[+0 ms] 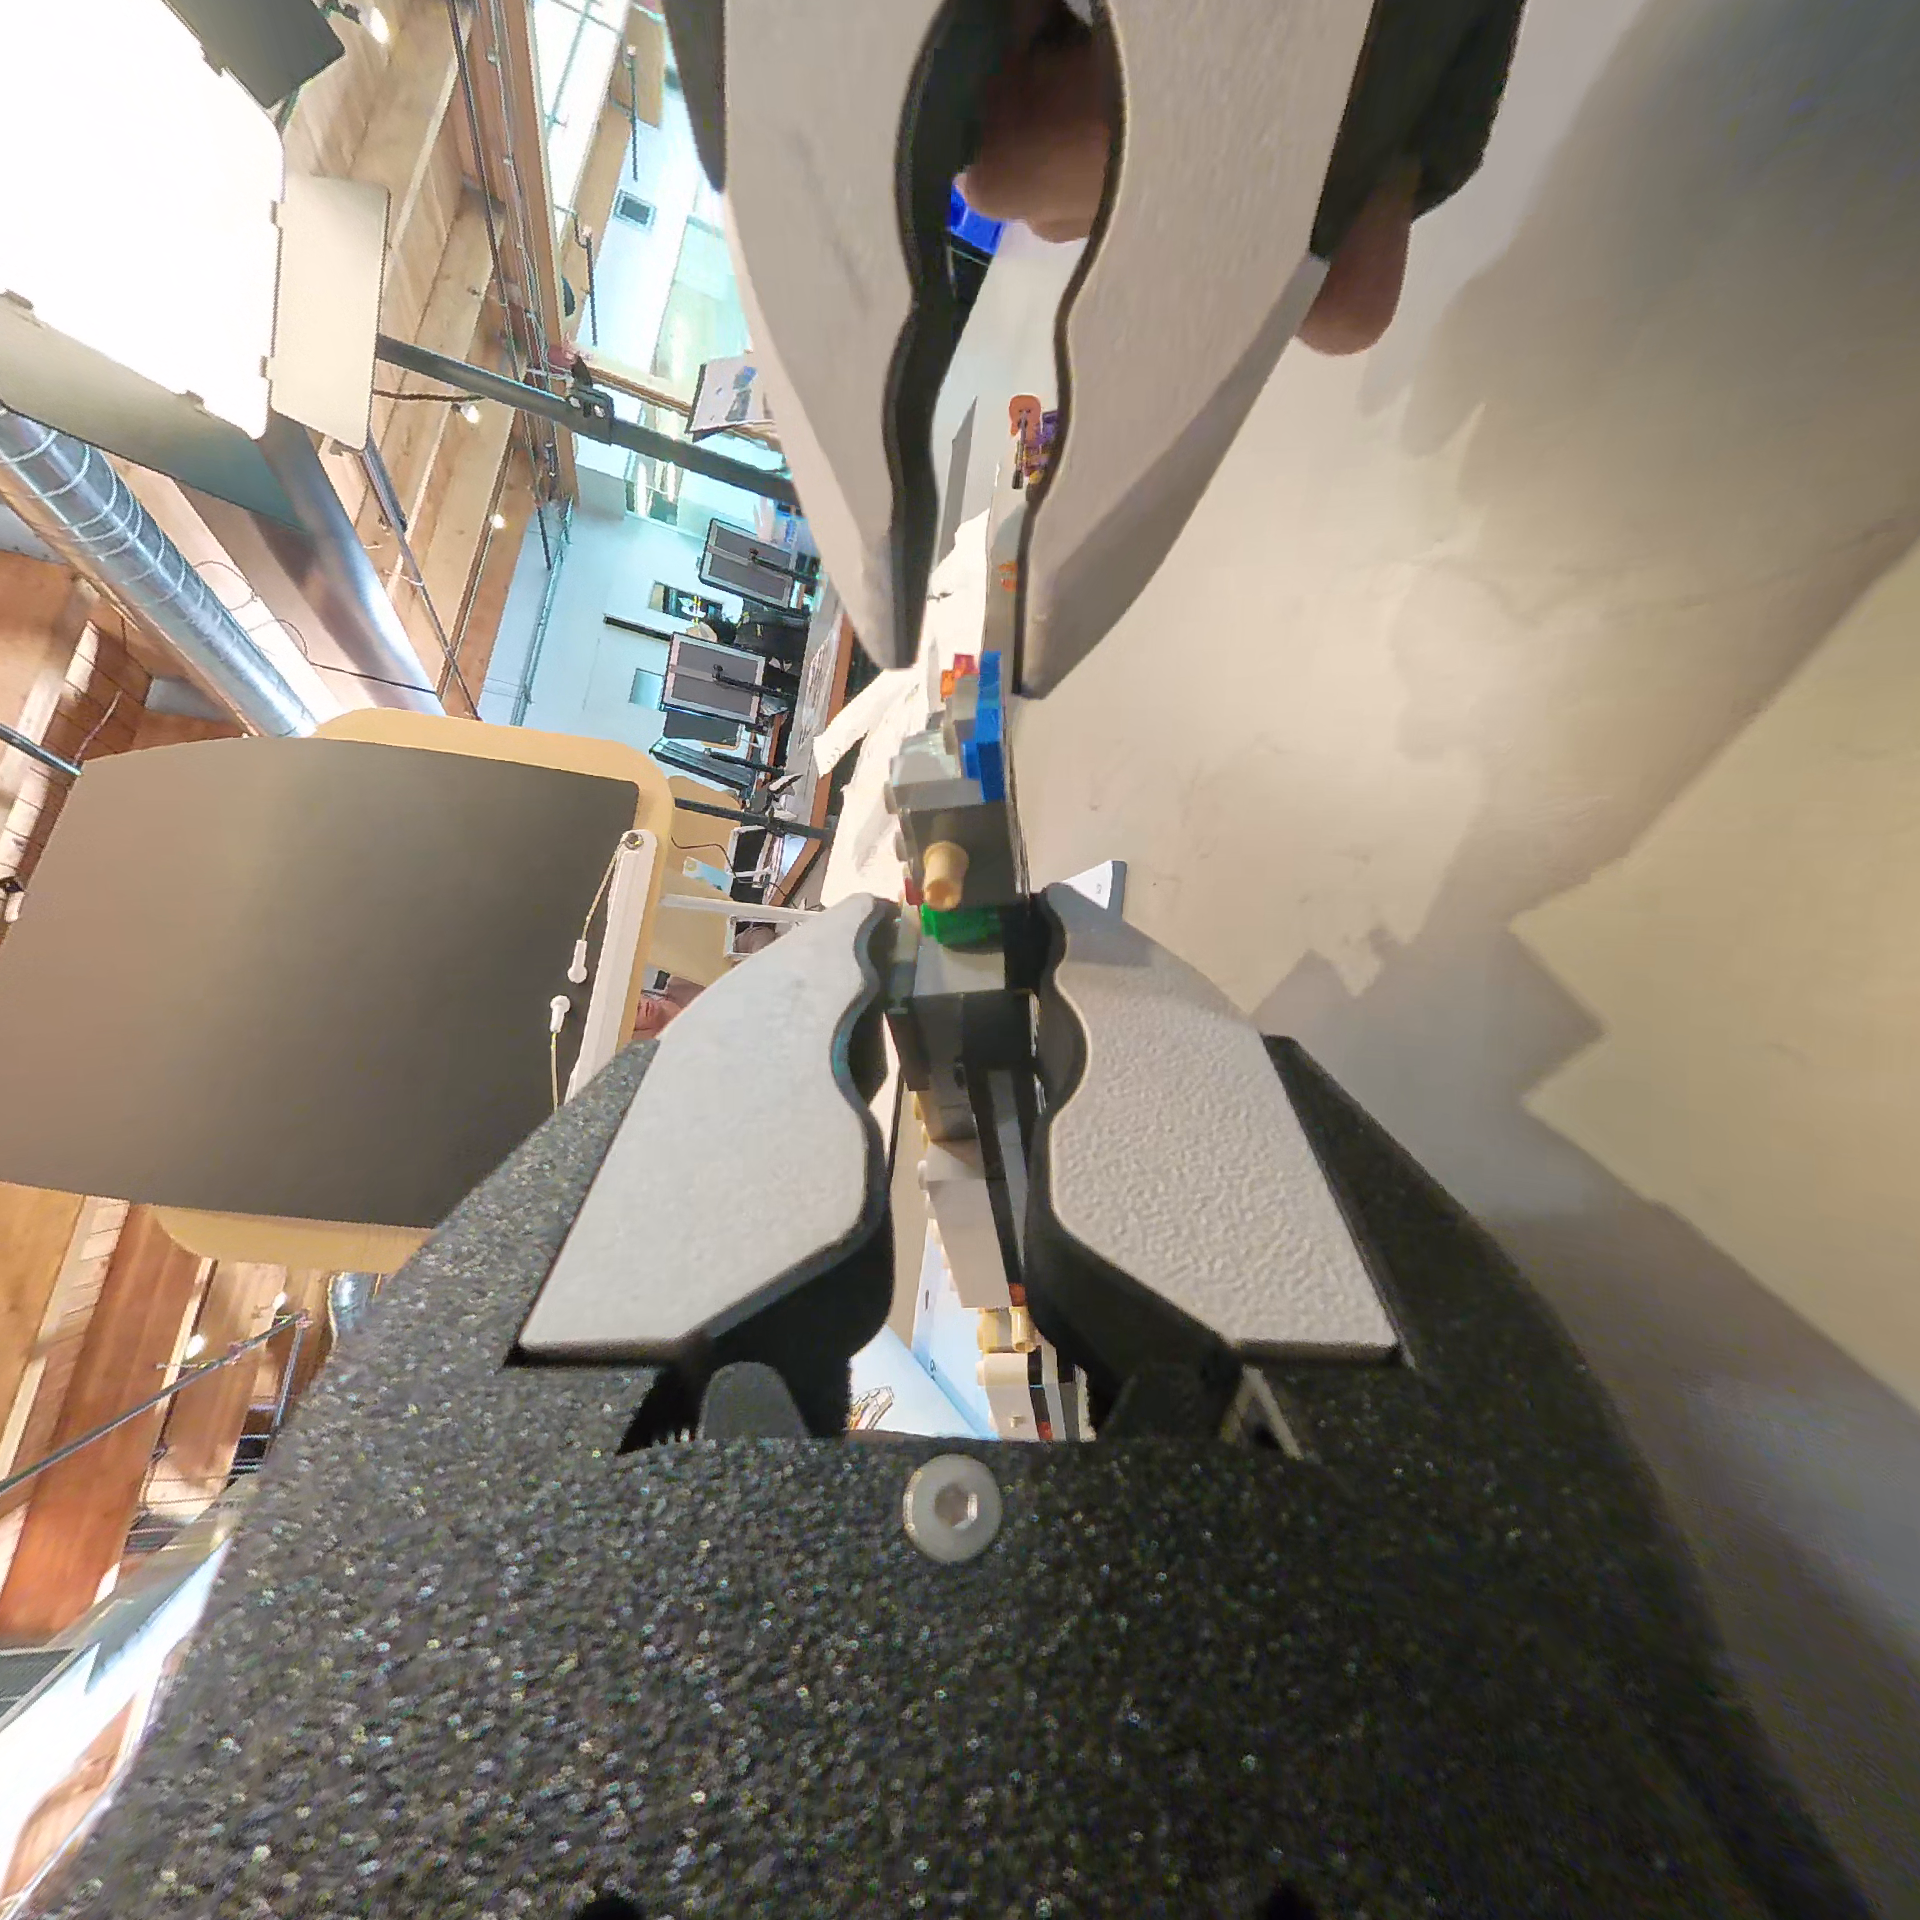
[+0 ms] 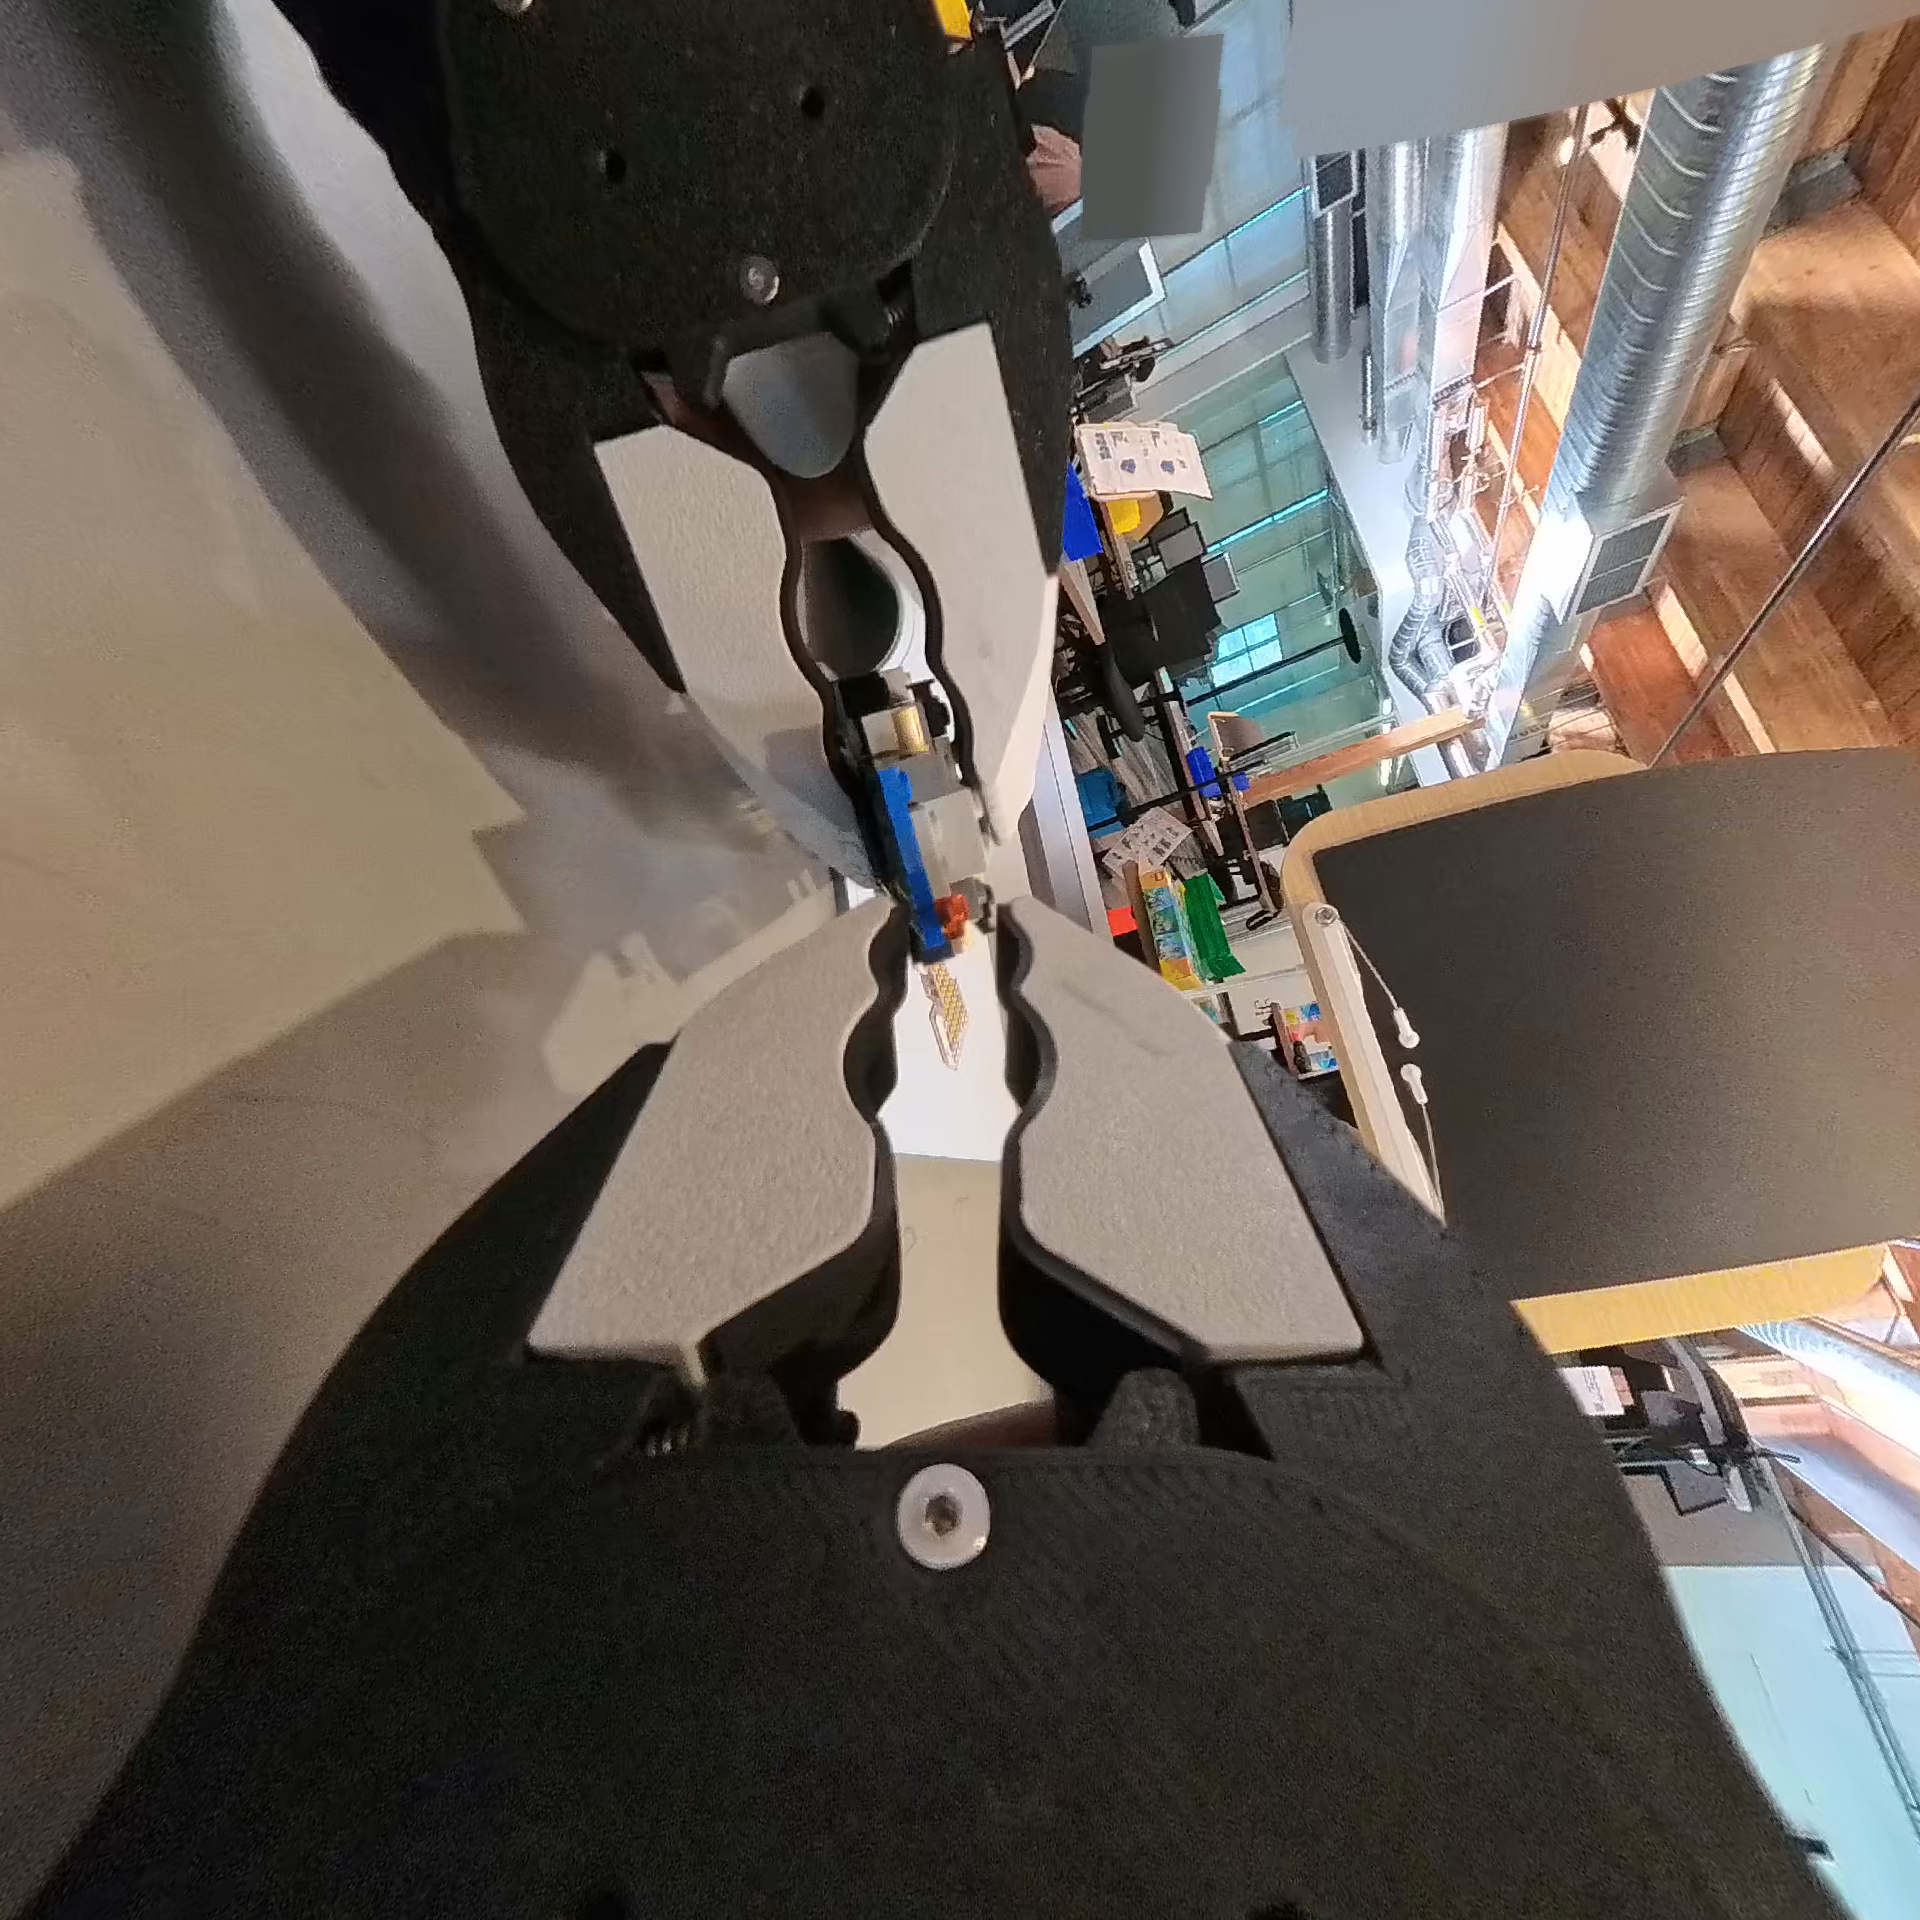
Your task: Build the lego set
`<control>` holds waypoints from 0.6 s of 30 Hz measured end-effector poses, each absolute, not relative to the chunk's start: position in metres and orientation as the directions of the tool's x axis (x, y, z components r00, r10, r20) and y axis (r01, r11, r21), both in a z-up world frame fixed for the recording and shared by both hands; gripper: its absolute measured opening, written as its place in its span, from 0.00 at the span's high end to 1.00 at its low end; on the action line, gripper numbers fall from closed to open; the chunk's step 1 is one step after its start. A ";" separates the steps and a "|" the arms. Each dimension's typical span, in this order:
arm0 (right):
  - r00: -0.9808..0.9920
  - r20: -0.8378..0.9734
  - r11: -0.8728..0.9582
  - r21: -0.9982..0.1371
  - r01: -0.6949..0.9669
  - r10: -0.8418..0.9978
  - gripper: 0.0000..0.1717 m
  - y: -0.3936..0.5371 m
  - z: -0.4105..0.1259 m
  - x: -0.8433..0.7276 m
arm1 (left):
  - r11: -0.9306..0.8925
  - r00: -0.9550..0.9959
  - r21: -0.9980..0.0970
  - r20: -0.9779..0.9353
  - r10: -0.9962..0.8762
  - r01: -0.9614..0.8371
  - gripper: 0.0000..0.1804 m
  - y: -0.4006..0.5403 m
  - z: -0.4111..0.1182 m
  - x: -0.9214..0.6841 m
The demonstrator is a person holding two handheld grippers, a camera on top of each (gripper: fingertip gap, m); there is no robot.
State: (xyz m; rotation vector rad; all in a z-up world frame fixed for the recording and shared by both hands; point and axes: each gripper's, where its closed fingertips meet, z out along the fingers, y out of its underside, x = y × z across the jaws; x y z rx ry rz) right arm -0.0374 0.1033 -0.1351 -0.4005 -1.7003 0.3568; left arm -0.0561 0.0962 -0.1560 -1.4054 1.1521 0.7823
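We see left gripper (image 1: 961,914) clamped on brick model (image 1: 961,821): both pads pressed on its grey-black body, studs, tan peg, green piece ahead of tips. Model's far end, blue plate plus orange bit, sits at mouth of right gripper (image 2: 945,914); its jaws parted, gap either side, pads not pressing. Grippers nose to nose, little room between tips. Beige table (image 1: 1455,623) tight on one side, open room toward black-faced chair (image 1: 312,966). Fingers matte grey, wavy edges; bodies rough black.
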 end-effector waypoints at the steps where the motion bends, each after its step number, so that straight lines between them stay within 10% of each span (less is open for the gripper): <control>1: -0.151 0.881 0.894 -0.445 0.062 0.449 0.92 0.103 -0.135 -0.037 | 0.077 0.309 -0.331 -0.927 -0.214 -0.941 0.86 0.096 -0.156 -0.056; 18: -0.162 0.926 0.940 -0.339 0.049 0.342 0.95 0.100 -0.139 -0.035 | 0.093 0.228 -0.251 -0.952 -0.203 -0.963 0.86 0.094 -0.157 -0.052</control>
